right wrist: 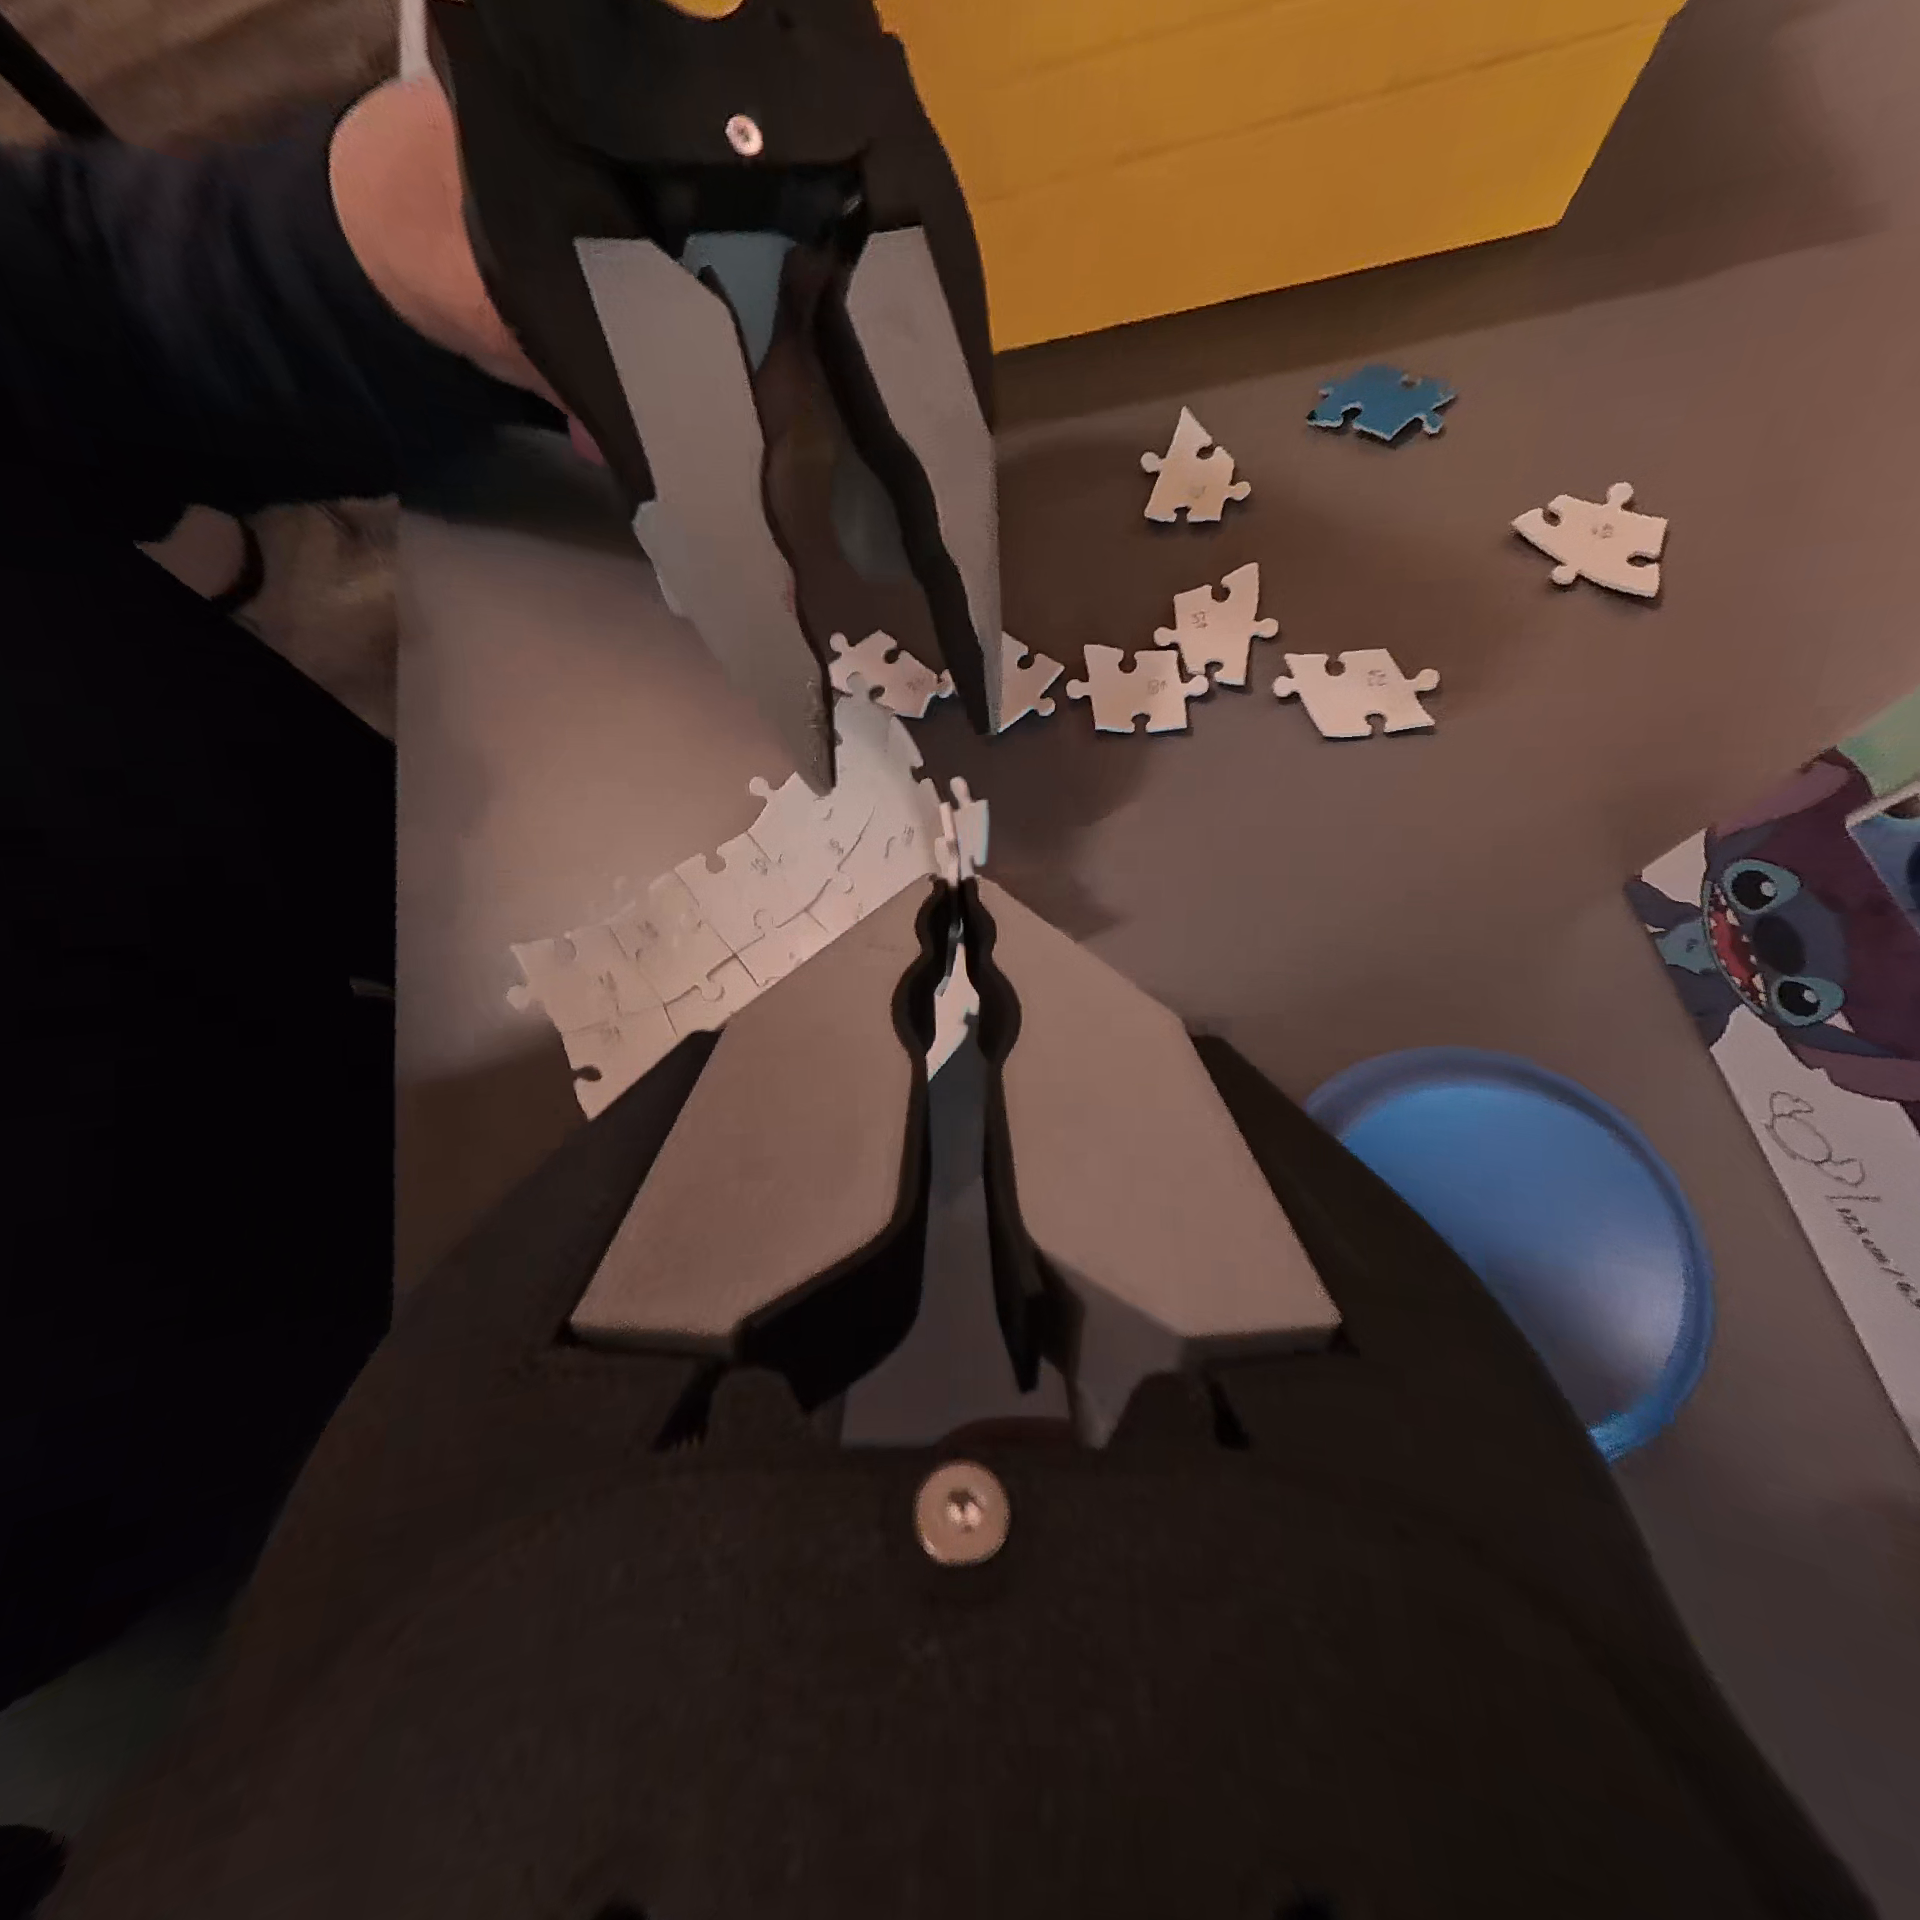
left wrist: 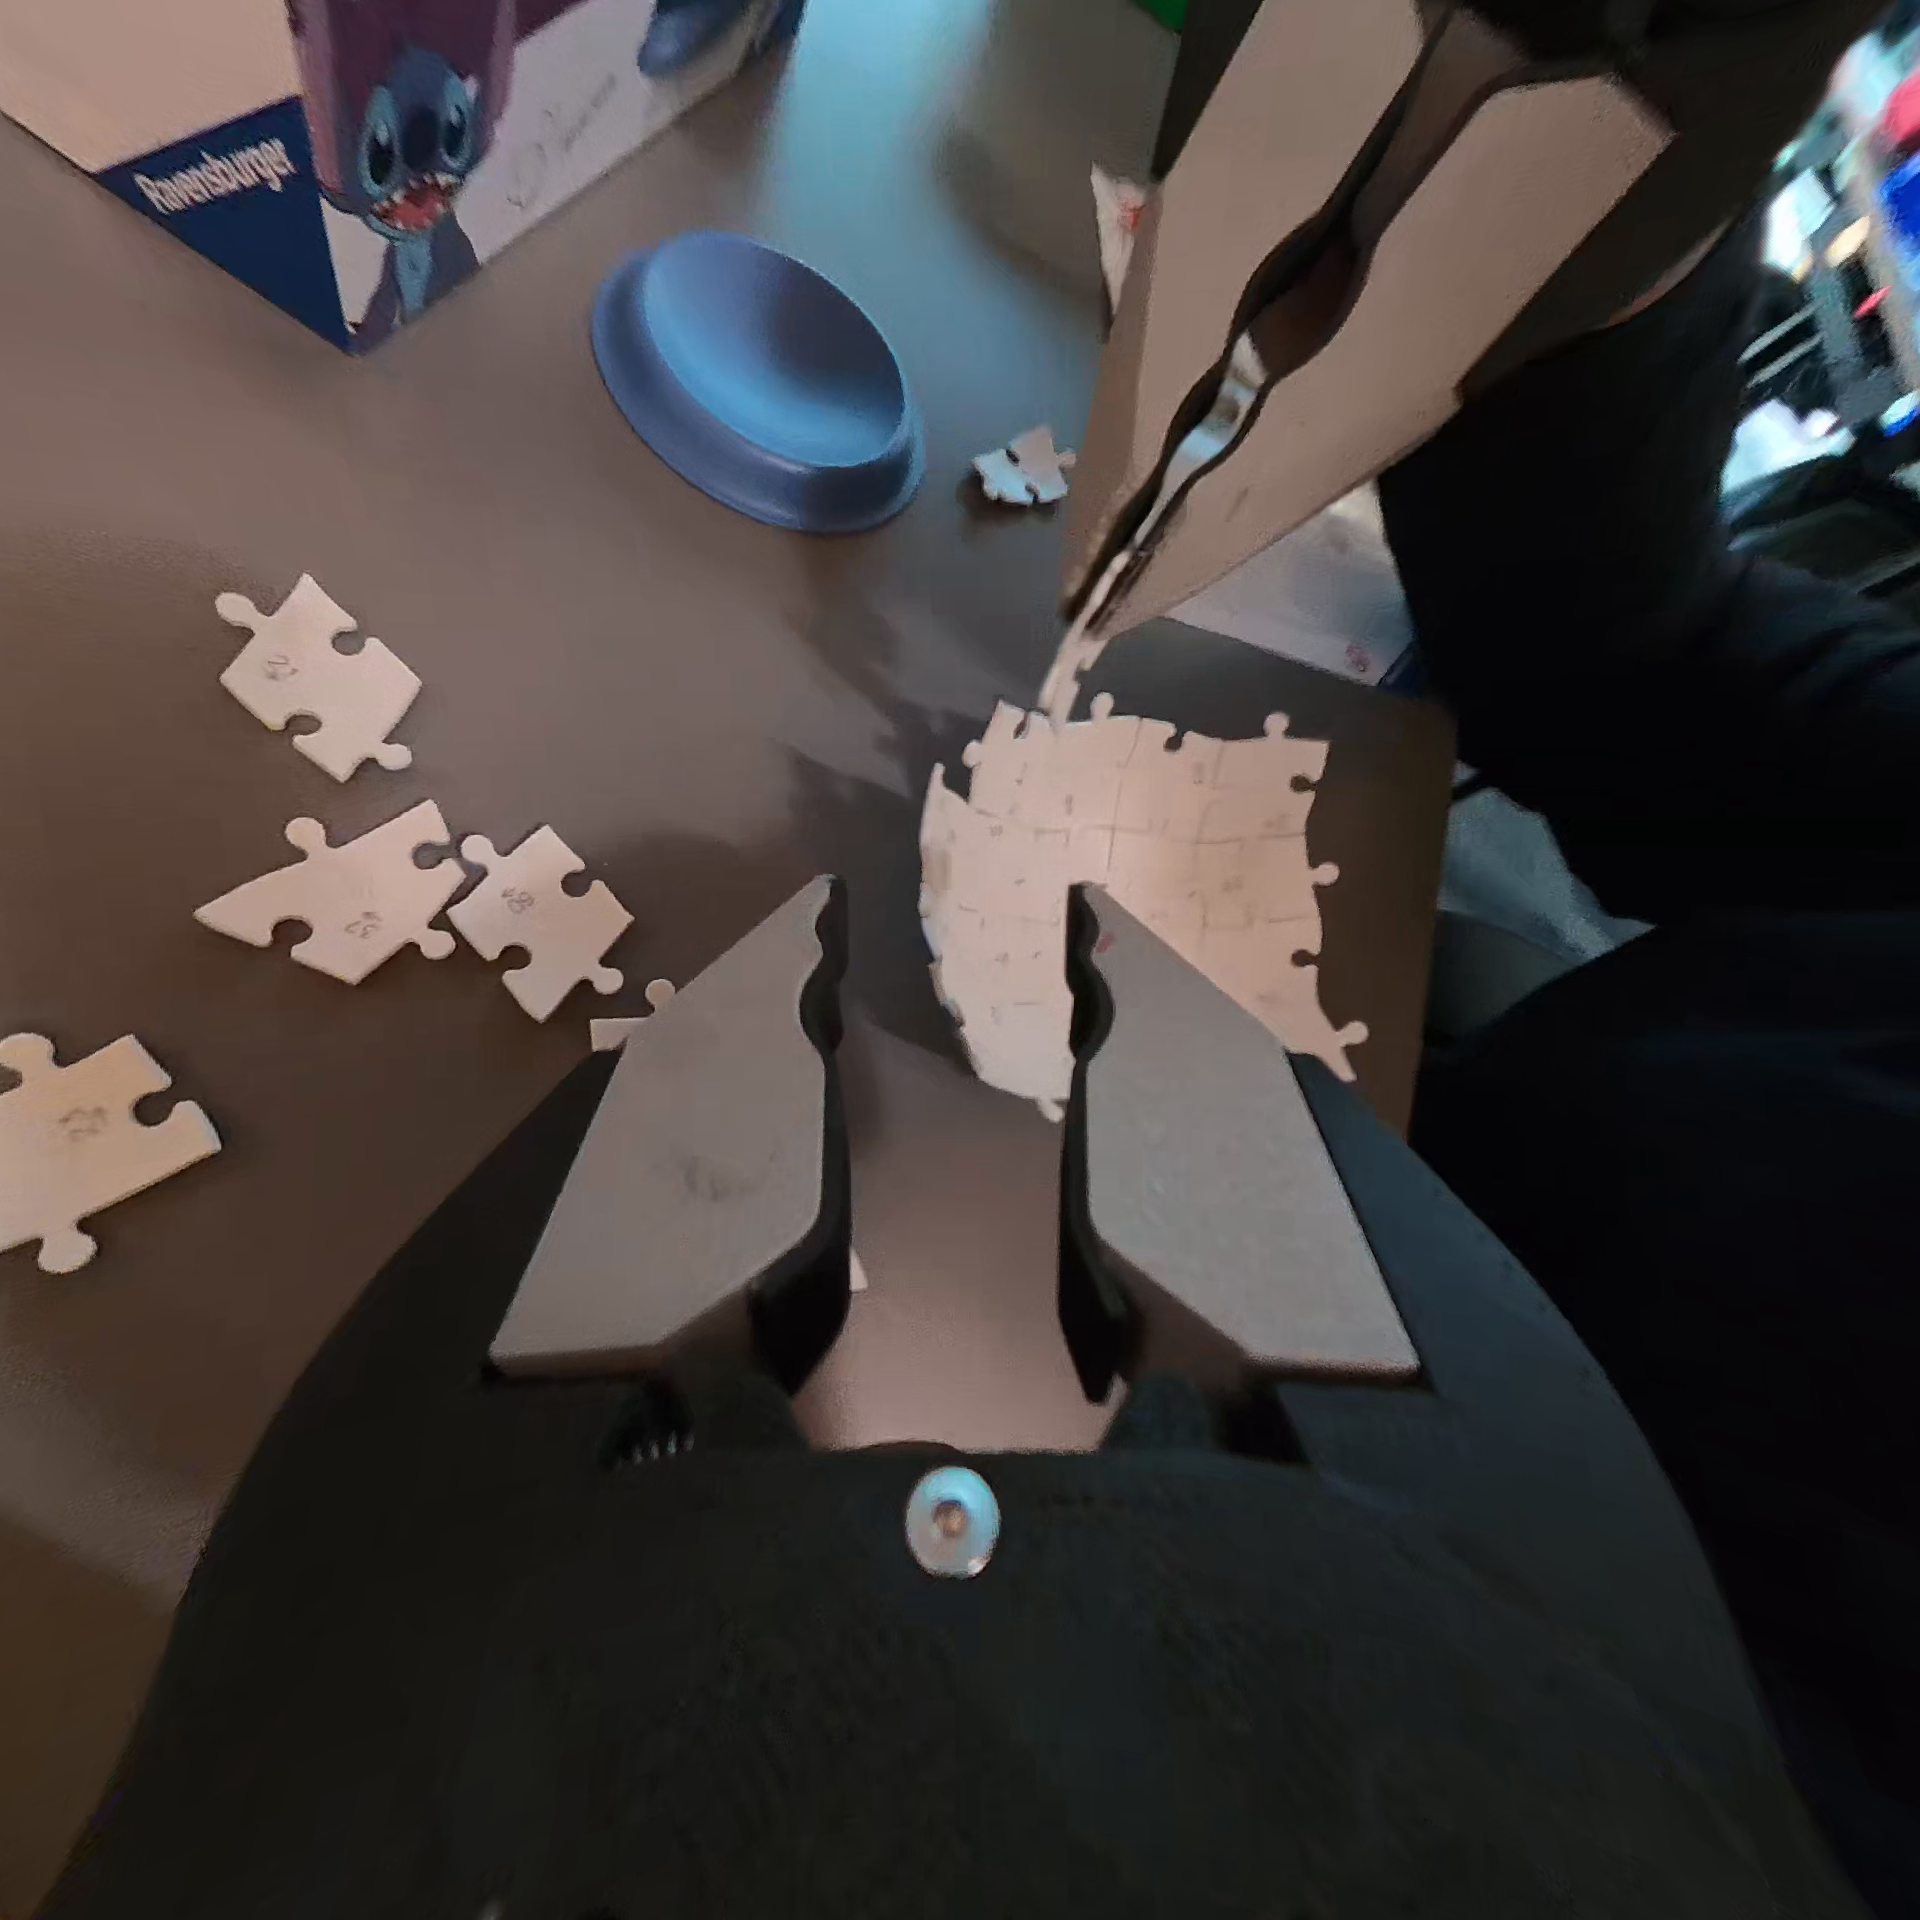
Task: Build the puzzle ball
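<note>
Curved puzzle section, white backs up, many pieces already interlocked, sits low over the grey tabletop near its edge, bowed like a shell fragment. Right gripper has its fingers pinched tight on the section's rim, a single tabbed piece sticking up just past the tips. Left gripper has its fingers set at a moderate gap, holding nothing; its right finger overlaps the section in view, contact unclear. Loose pieces lie scattered flat on the tabletop left of the section, white side up, one blue piece face up farther off. Blue round stand, smooth plastic with a dished top, sits beyond the section, well apart. Puzzle box with a cartoon print stands behind the stand. Yellow bin at the far tabletop edge. Dark sleeve and hand behind the left gripper. Frames slightly motion-blurred.
</note>
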